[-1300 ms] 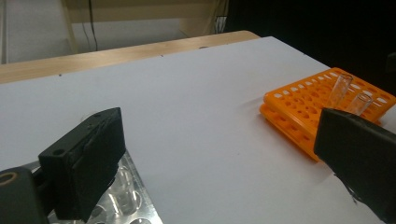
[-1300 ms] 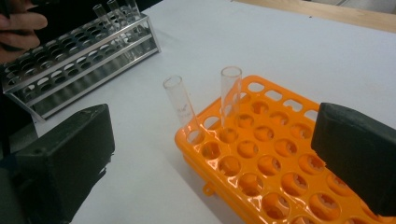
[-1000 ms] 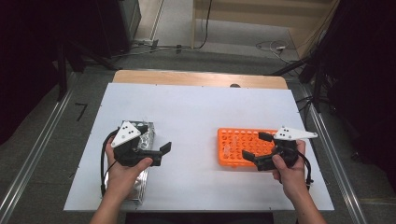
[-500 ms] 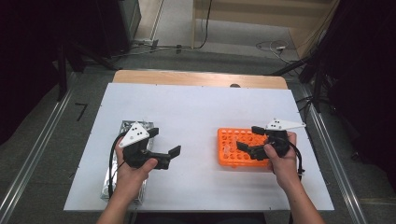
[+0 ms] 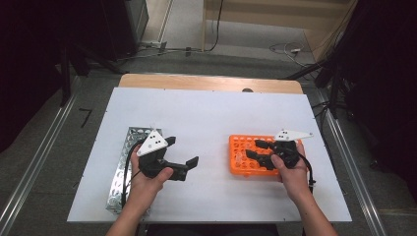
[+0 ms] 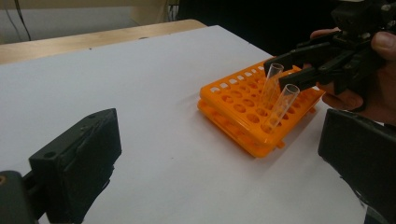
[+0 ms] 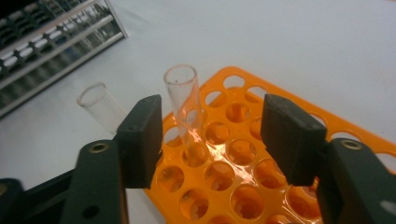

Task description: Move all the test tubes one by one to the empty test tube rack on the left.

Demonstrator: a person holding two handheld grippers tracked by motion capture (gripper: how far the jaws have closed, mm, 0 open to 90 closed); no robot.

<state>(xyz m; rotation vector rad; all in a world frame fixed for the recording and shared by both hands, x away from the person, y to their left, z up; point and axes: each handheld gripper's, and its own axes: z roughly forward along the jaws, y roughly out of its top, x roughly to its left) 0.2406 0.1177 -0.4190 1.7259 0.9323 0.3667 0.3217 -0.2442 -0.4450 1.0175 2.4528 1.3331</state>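
Right gripper view | right gripper [image 7: 212, 140] closing, part-open | test tube [image 7: 186, 112] between, seemingly untouched

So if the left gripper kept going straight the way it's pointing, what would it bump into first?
Most likely the orange rack. The left gripper points across bare white table toward it, jaws wide open. Two clear tubes stand in the rack; whether it would hit the rack or a tube first is hard to judge.

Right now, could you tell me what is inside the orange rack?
Two clear glass tubes lean in the orange rack: tube one, tube two. Other visible holes look empty. The right gripper hides some holes.
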